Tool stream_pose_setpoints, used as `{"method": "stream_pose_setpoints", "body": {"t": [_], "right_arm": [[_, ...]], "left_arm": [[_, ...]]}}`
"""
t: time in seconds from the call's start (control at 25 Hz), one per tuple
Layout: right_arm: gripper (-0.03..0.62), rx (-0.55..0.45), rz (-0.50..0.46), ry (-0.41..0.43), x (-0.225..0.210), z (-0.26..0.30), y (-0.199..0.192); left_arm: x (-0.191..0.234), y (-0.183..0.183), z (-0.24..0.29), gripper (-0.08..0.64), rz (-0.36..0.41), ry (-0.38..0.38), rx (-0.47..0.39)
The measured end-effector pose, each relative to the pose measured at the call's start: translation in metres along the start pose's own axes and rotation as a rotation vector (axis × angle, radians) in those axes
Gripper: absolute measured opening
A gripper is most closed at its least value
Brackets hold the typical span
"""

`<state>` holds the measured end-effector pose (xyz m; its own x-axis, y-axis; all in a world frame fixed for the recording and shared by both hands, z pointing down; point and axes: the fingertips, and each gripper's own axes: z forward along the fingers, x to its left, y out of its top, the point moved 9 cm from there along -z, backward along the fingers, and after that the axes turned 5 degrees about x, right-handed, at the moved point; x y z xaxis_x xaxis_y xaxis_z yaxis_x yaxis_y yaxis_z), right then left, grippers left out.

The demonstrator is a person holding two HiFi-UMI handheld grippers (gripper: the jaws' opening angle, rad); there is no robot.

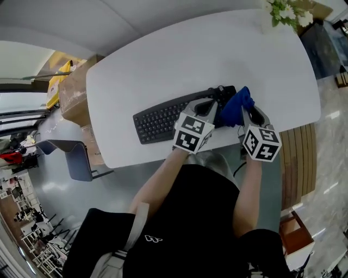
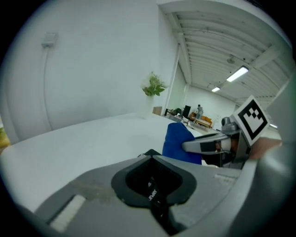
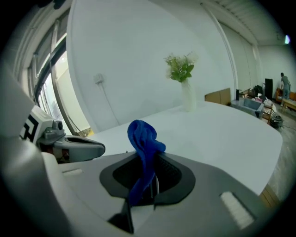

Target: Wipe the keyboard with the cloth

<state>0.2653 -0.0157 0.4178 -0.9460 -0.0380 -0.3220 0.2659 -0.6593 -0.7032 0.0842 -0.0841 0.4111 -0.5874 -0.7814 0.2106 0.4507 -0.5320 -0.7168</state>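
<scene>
A black keyboard (image 1: pixel 156 120) lies near the front edge of the white table (image 1: pixel 179 59). My left gripper (image 1: pixel 209 106) sits over the keyboard's right end. In the left gripper view its jaws (image 2: pixel 150 155) are closed, with a black part of the keyboard (image 2: pixel 149 152) showing between the tips. Just to its right, my right gripper (image 1: pixel 246 112) is shut on a blue cloth (image 1: pixel 236 107). The cloth (image 3: pixel 143 139) bunches up above those jaws (image 3: pixel 144 157), beside the keyboard's right end. The cloth (image 2: pixel 178 141) also shows in the left gripper view.
A vase of flowers (image 1: pixel 285 12) stands at the table's far right corner (image 3: pixel 181 69). Cardboard boxes (image 1: pixel 73 92) and a chair (image 1: pixel 76 160) stand left of the table. A slatted wooden bench (image 1: pixel 296 163) runs along its right side.
</scene>
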Motion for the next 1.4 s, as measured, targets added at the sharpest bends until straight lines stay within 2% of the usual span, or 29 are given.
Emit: {"method": "stream_pose_setpoints", "body": {"t": [0.08,0.2,0.4,0.56,0.68,0.76,0.88,1.16,1.4], "right_arm": [[0.080,-0.039,-0.046,0.023,0.010,0.002,0.019],[0.080,-0.093,-0.115,0.071,0.032,0.008,0.045],[0.080,-0.179,-0.228,0.181,0.094,0.000,0.085],[0.078,-0.269,-0.348,0.324,0.152,0.009,0.127],[0.078,-0.312,-0.417,0.412,0.193,0.013,0.142],[0.078,-0.341,-0.459,0.447,0.215,0.013,0.147],[0.074,-0.382,-0.518,0.461,0.242,0.011,0.152],[0.074,-0.419,-0.548,0.505,0.269,0.003,0.154],[0.074,-0.422,-0.556,0.498,0.268,-0.001,0.151]], "left_arm": [[0.011,0.011,-0.014,-0.002,-0.033,0.027,-0.060],[0.026,0.028,-0.038,-0.002,-0.034,0.081,-0.149],[0.046,0.047,-0.101,-0.002,-0.045,0.181,-0.280],[0.073,0.064,-0.150,-0.002,-0.076,0.300,-0.406],[0.085,0.063,-0.185,-0.002,-0.078,0.430,-0.485],[0.090,0.059,-0.204,-0.002,-0.085,0.486,-0.522],[0.095,0.053,-0.225,-0.002,-0.087,0.538,-0.574],[0.095,0.046,-0.251,-0.002,-0.083,0.622,-0.635],[0.087,0.049,-0.252,-0.002,-0.070,0.623,-0.666]]}}
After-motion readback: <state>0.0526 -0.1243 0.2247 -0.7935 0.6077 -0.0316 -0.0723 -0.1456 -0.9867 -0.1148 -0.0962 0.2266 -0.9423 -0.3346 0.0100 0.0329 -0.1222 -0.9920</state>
